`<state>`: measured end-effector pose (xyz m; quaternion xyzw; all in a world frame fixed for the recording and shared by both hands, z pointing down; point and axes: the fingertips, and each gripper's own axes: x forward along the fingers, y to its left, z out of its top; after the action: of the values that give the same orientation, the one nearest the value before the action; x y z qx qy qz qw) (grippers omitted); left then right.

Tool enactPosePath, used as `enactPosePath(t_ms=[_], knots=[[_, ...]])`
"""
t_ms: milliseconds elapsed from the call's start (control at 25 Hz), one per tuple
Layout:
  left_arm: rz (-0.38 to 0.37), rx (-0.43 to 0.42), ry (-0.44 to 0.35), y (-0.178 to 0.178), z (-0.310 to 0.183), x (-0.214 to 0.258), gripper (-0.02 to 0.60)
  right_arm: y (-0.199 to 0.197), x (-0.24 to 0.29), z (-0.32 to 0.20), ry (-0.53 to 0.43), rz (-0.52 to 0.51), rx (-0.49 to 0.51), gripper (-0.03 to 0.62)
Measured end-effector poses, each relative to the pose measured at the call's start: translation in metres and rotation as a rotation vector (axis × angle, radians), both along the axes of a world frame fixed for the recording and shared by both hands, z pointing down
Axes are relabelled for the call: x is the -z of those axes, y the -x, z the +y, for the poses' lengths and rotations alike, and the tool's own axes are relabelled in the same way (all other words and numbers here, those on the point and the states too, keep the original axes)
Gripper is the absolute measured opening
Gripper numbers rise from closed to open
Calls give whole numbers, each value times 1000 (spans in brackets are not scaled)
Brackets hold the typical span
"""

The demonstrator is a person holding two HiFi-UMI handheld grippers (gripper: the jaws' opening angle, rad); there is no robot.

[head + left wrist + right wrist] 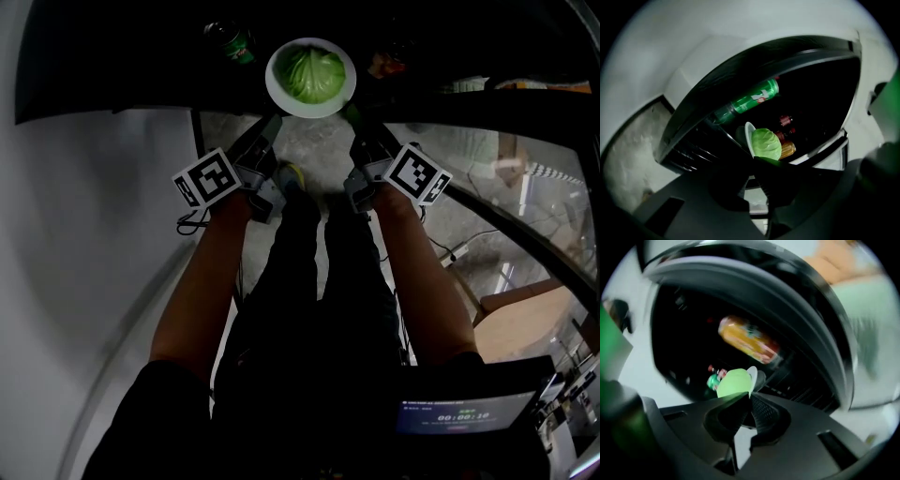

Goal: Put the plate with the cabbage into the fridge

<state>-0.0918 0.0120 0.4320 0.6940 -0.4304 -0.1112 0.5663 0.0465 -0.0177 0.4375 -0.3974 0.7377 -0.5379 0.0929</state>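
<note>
The left tongs and right tongs each clamp the plate with its cabbage at the open fridge's mouth; setting it down inside remains.

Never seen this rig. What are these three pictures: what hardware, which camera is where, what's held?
No robot here: a person holds a two-jaw gripper in each hand. The head view comes from a camera on the person's head, looking steeply down; the marker cubes are part of the grippers. The other two views come from cameras riding on each gripper, looking along its jaws. The left gripper and right gripper are both shut on the rim of a white plate carrying a cabbage, one from each side. The plate is at the mouth of an open, dark fridge. Inside lie a green bottle and an orange bottle; smaller items behind are too dark to name.
</note>
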Motion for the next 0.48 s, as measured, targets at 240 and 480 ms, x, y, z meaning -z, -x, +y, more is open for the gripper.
enactPosePath(t_ms=[240, 480], knots=[[-475, -127, -244, -2, -6, 15, 14, 7, 3, 12, -212, 448, 135, 17], [-801, -228, -386, -11, -3, 14, 3, 21, 17, 20, -441, 778, 211, 6]])
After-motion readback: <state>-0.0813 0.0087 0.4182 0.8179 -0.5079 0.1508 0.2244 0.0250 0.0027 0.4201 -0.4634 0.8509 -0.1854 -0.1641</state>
